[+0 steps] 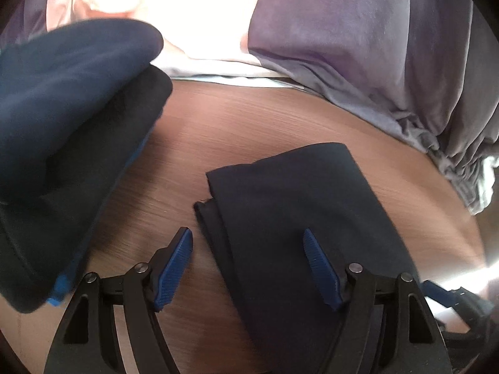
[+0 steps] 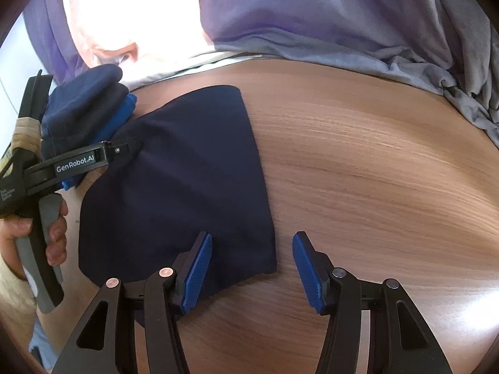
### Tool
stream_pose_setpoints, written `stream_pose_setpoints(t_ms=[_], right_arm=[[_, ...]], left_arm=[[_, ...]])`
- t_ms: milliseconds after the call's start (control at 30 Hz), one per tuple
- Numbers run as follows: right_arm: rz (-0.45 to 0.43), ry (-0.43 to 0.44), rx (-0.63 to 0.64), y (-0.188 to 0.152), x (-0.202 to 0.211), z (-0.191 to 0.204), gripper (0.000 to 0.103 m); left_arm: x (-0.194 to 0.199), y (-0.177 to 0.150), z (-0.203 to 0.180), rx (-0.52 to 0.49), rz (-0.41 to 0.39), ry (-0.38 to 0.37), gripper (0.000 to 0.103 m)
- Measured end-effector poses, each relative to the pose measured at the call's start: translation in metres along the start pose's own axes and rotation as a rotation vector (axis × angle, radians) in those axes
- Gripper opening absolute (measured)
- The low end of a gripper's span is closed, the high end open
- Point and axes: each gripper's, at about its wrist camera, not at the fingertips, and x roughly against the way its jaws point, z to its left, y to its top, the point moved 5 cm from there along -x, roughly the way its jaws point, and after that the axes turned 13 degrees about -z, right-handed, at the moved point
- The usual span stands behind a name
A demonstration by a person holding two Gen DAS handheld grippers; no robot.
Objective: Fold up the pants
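"GenRobot.AI" reads in white on the black side bar of the left gripper [image 2: 124, 149], seen left of the right wrist camera; small white print lower on its body is too blurred to read.

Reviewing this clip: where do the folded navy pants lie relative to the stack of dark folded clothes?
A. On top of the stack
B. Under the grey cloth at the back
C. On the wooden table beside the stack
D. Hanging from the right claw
C: the folded navy pants lie flat on the wooden table, next to the stack of dark folded clothes, and neither claw grips them.
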Motion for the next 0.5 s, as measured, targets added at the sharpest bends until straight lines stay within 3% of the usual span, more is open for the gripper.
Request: stream_pose_setpoints(t_ms=[300,400,433,500], right_arm=[[-0.019,0.038,-0.034,0.007,-0.008,0.000,0.055],[-0.021,0.061,-0.068,0.010,-0.010,-0.002,0.054],[-0.021,0.065,-0.073,0.010,-0.011,-0.002,0.050],[-0.014,0.079,-0.081,0.011,-0.012,-0.002,0.038]], left_arm=[[-0.012,0.002,-0.006,0.035,0.000,-0.068,0.071],[-0.015,0.003,-0.010,0.035,0.007,-0.106,0.056],[-0.015,0.002,-0.012,0.041,0.010,-0.120,0.049],[-0.015,0.002,-0.013,0.055,0.014,-0.134,0.045]])
